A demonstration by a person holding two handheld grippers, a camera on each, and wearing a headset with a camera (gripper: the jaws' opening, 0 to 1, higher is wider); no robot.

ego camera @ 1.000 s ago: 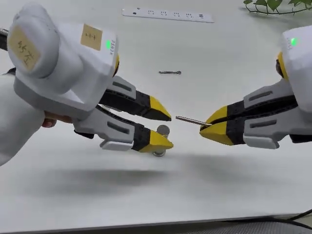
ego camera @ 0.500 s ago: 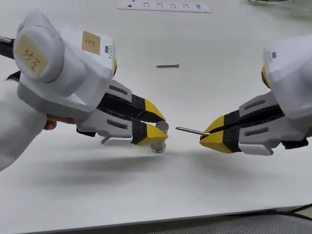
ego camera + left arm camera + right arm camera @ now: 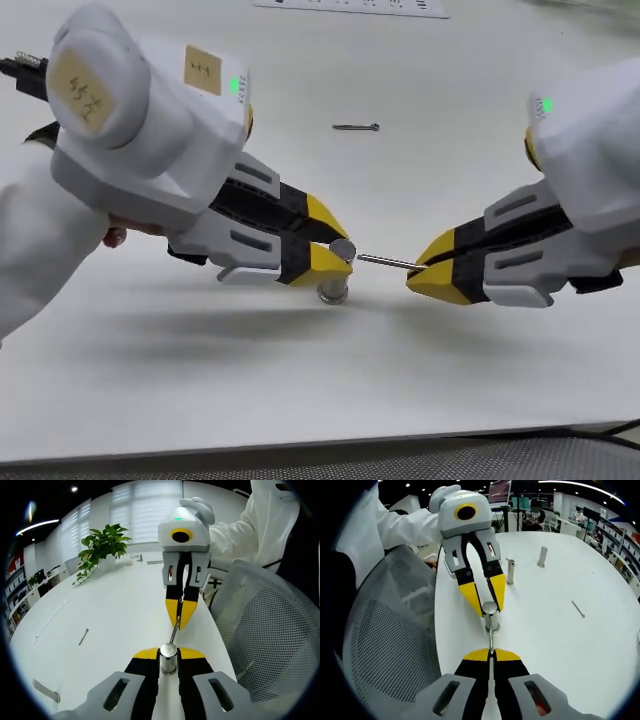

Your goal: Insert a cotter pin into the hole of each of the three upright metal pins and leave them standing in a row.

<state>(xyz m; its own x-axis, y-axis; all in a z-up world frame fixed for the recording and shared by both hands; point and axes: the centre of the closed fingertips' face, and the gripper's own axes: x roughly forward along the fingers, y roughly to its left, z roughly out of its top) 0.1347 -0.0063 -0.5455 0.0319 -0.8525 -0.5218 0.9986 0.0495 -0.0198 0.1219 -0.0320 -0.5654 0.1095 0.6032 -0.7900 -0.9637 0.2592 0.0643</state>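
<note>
On white table (image 3: pixel 480 110), perhaps cotter pin (image 3: pixel 355 127).

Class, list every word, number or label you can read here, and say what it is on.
"45" and one unclear handwritten character: round tan sticker on the back end of the left claw.
Handwritten mark, unreadable: small square tan sticker on the same claw.

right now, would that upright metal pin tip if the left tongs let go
Likely yes: the upright metal pin is tall and narrow, and the cotter pin aims near its head, so it could topple. It looks solid metal, probably heavy for its size, yet the left tongs flanking it seem needed.
</note>
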